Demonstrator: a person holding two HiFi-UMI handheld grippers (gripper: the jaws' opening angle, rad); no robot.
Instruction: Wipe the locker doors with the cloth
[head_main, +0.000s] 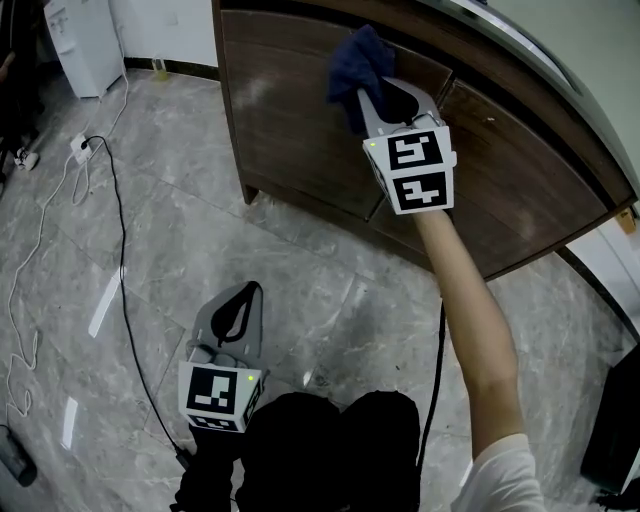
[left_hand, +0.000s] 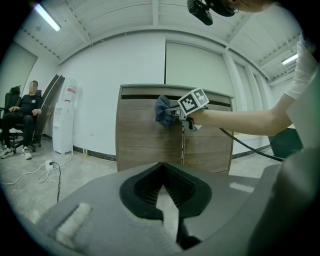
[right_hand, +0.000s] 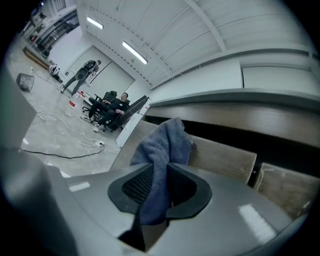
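Hidden: the cloth covers the patch of door behind it, and whether it touches the wood cannot be told. The right end of the locker is cut off in the head view.
Cloth: dark blue and bunched, at the top of the locker's left door.
Right gripper: jaws clamped on the cloth, arm stretched to the locker.
Left gripper: low, well back from the locker, jaws together with nothing between them.
Around: a white water dispenser stands left of the locker. A black cable and a power strip lie on the floor on that side. A seated person is beyond the dispenser.
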